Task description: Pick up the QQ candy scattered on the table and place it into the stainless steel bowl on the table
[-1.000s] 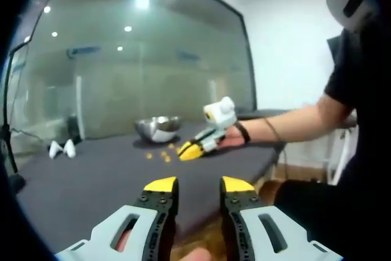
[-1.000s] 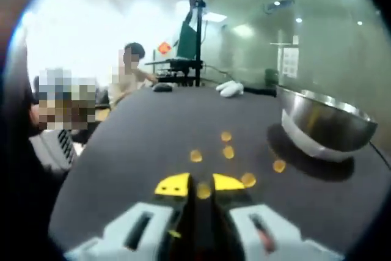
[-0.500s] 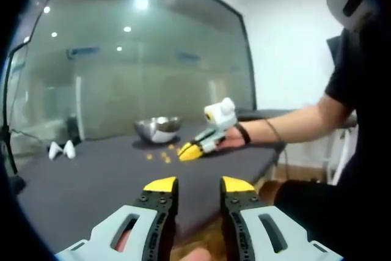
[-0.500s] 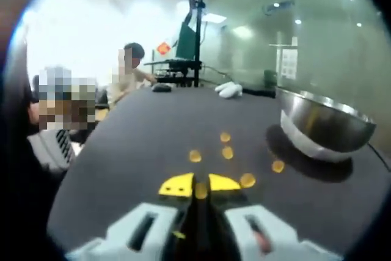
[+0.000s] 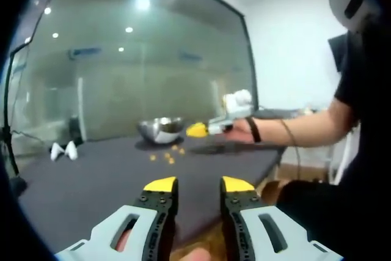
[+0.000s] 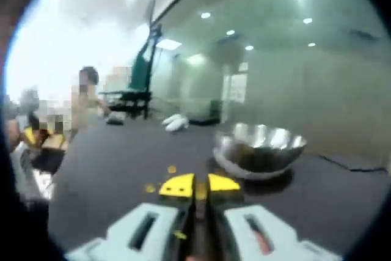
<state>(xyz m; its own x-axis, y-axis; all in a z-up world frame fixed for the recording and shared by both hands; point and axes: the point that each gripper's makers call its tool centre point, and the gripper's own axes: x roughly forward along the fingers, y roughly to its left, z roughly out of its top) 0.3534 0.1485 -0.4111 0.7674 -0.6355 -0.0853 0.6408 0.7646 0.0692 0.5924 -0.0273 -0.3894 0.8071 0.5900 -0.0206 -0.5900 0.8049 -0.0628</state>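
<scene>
Dark grey table [image 5: 91, 181] runs wide under everything, bare enough that the sweets stand out against it. Stainless steel bowl [image 6: 259, 150] sits upright near the far side by the glass wall, one bowl only, its mouth open to receive whatever is carried over.

Right gripper [image 6: 200, 186] is raised off the tabletop and aimed toward that bowl; its yellow tips are pressed nearly together with a sliver of orange-yellow between them, so I judge it is clamped on one QQ candy [image 6: 201, 191], held aloft to be dropped in. Left gripper [image 5: 199, 184] hangs back at the near edge, jaws parted with nothing between them, apparently waiting.

Loose candies [image 5: 167, 154] lie in a small cluster just in front of the bowl; I count about five there, though they are tiny and blurred.
</scene>
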